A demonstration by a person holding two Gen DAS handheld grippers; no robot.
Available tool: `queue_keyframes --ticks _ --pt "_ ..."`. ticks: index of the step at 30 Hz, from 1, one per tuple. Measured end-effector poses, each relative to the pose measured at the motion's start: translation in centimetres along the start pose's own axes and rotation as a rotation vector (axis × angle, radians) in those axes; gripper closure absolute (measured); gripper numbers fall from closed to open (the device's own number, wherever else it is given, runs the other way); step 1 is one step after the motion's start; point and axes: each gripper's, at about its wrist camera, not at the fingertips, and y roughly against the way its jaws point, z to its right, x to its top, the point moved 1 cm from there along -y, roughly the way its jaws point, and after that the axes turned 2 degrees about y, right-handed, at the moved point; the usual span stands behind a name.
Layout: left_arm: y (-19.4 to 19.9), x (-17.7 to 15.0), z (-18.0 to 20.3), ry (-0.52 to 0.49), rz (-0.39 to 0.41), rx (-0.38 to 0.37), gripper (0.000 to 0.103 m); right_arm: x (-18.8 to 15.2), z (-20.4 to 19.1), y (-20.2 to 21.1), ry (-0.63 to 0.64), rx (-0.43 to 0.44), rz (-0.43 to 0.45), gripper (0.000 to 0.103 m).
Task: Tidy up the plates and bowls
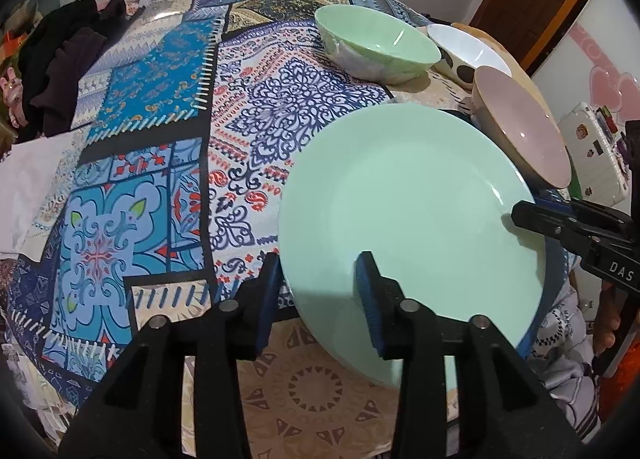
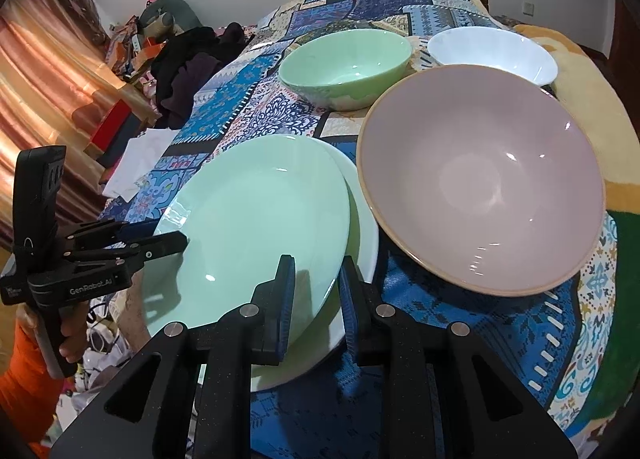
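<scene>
1. Nearest the cameras, the main risk is to the green plate. It lies askew on a paler plate on the patterned cloth, and only one claw seems to have a real hold on it. If that side is lifted or pulled alone, the plate could pivot, scrape across the one beneath, or slide off towards the near edge.

2. On the near left rim, the left claw is spread. One finger sits outside the plate's edge and the other hangs over its face, so the rim passes between them. The gap looks far wider than the plate is thick, so I judge nothing is gripped there. Closing crookedly could nudge the plate sideways instead of catching it.

3. On the near right rim, the right claw is nearly pressed together and appears to pinch the green plate's edge. That is a thin hold on smooth, glossy ware, which could slip.

4. Just to the right and a little farther, the big pink bowl has its rim close to both plates, perhaps touching the paler one. A swing to the right would knock it.

5. Farther back, the green bowl and the white bowl to its right sit side by side. Both are unstacked and well out of the way.
</scene>
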Motion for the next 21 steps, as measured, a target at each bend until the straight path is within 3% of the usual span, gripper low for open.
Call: queue_keyframes --ticks 6,14,21 --pt "1.4 -0.1 -0.1 0.002 0.033 0.022 0.055 0.0 -0.1 0.8 0.01 -0.029 0.018 0.083" --pt "5.6 1.1 0.8 -0.018 0.15 0.038 0.047 0.4 0.5 3.6 0.027 -0.075 0.095 0.082" --pt "7.8 3.6 4.1 -0.08 0.25 0.02 0.032 1.3 1.7 6.5 0.038 -0.148 0.196 0.064"
